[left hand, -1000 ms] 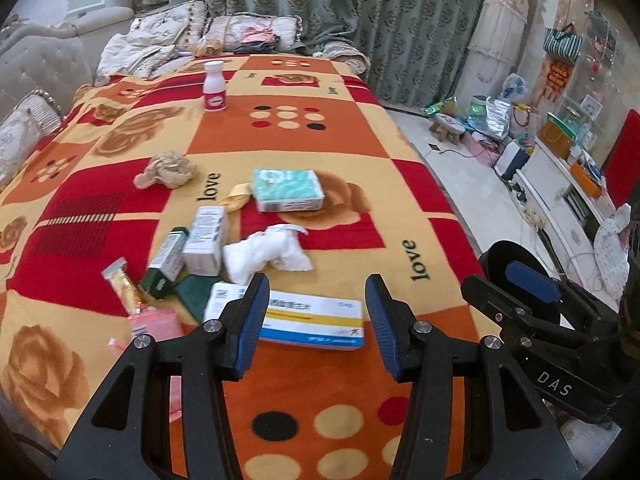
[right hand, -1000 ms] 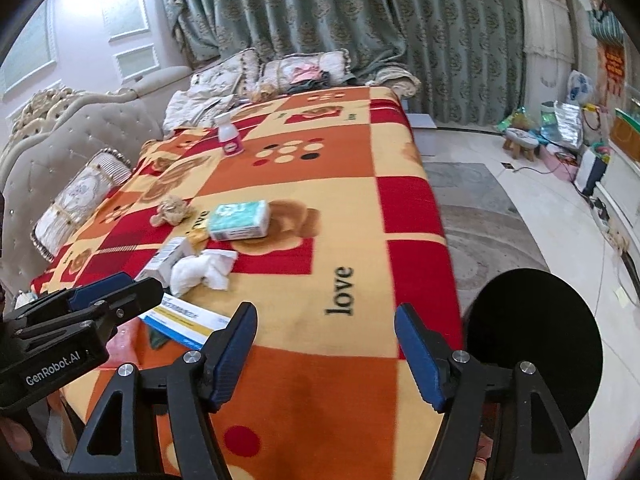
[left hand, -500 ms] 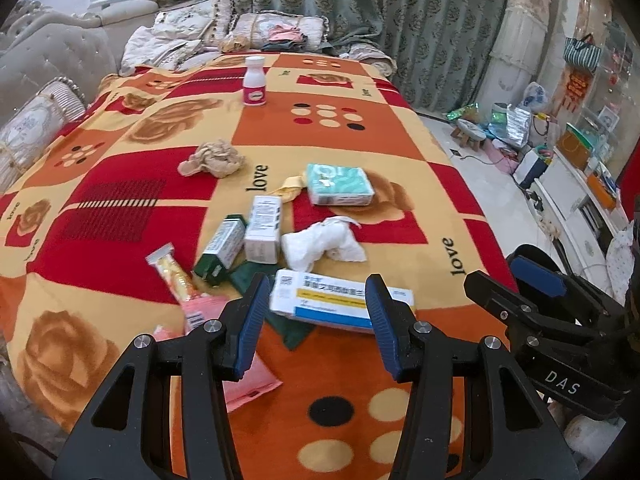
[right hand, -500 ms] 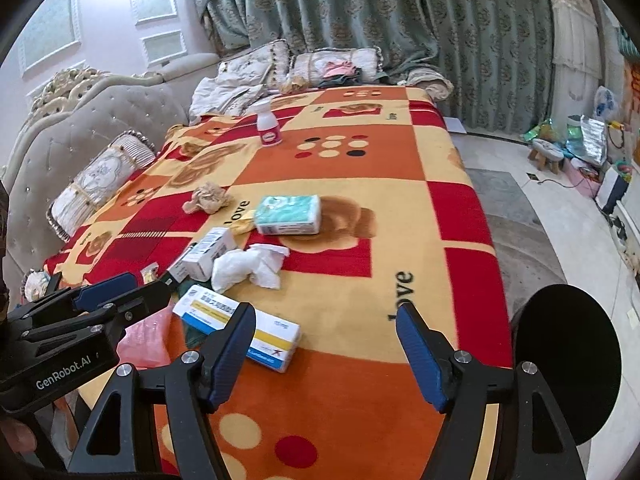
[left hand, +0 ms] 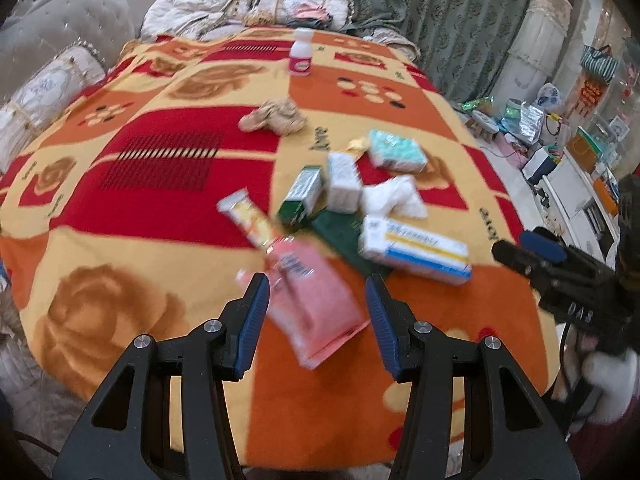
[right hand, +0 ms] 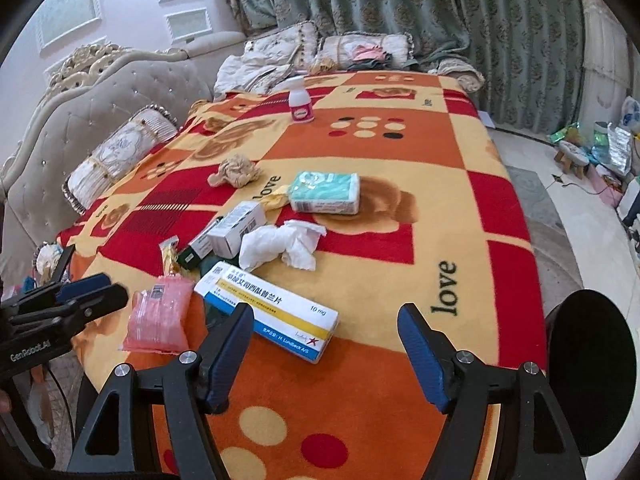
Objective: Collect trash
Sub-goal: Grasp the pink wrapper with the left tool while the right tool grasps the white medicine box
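1. Fleece blanket (right hand: 400, 152) in red, orange and cream squares covers the bed, and all the trash lies on it uncollected; judging by that, the task has barely begun
2. Left gripper (left hand: 316, 316) is spread wide and empty, its blue ribbed pads on either side of a soft pink packet (left hand: 316, 300) at the near edge
3. Right gripper (right hand: 326, 354) is likewise spread and holds nothing, hovering near a long white, yellow and blue pill box (right hand: 272, 312)
4. Crumpled white tissue (right hand: 280, 244), a brown paper wad (right hand: 236, 170), a shiny snack wrapper (left hand: 250, 220), small cardboard boxes (right hand: 236, 226) and a teal tissue pack (right hand: 324, 192) sit clustered mid-bed
5. White plastic bottle (right hand: 301, 100) stands upright, well apart
6. Black round bin (right hand: 592, 372) waits beside the bed
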Available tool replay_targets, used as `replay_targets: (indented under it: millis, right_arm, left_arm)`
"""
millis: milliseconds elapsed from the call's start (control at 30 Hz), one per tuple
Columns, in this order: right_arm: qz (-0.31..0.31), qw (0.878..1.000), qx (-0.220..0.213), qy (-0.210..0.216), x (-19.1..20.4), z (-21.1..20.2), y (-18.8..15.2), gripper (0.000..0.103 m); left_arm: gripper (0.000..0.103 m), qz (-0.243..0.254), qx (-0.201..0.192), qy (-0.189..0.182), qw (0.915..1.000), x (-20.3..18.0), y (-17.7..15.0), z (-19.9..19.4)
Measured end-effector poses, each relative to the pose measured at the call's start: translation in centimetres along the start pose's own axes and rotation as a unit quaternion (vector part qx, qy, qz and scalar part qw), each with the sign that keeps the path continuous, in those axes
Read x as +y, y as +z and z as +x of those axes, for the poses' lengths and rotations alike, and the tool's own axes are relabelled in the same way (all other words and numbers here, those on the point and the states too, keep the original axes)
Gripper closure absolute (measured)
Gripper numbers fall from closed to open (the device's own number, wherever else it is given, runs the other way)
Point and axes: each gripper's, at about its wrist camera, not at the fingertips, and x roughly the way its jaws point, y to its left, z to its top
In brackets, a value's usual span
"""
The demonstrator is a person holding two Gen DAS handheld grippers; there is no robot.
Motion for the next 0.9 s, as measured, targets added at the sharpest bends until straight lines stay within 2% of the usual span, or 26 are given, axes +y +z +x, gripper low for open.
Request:
replay_targets:
  millis: [267, 367, 467, 700, 800, 900]
  right_arm:
    - [-0.015, 0.999, 0.025, 0.022, 1.1, 2.3, 0.1, 0.031]
    - [-0.038, 0.998, 0.032, 0.036, 1.9, 3.2, 0.5, 0.031]
    - [-0.078, 0.994, 0.043, 0.063, 2.6, 4.3, 1.0, 0.031]
    - [-0.166, 0.979, 0.077, 0.089, 3.7, 6.9, 2.0, 0.03]
    - [-0.186, 0.973, 0.093, 0.1, 3.9, 8.0, 1.9, 0.03]
    - [-0.193, 0.97, 0.104, 0.1, 4.0, 9.2, 1.3, 0.03]
  left_arm:
    - [0.055, -0.024, 0.021, -0.01, 0.9994, 1.8, -1.3, 1.3]
    - [0.055, -0.032, 0.027, -0.021, 0.9989, 2.0, -1.3, 2.5]
    - [0.055, -0.034, 0.03, -0.026, 0.9986, 2.0, -1.2, 3.5]
    - [0.055, -0.059, 0.047, -0.057, 0.9955, 2.2, -0.8, 5.8]
    - [0.056, -0.071, 0.053, -0.073, 0.9934, 2.6, -0.9, 6.2]
    - [0.075, -0.075, 0.059, -0.087, 0.9916, 2.8, -0.9, 6.2]
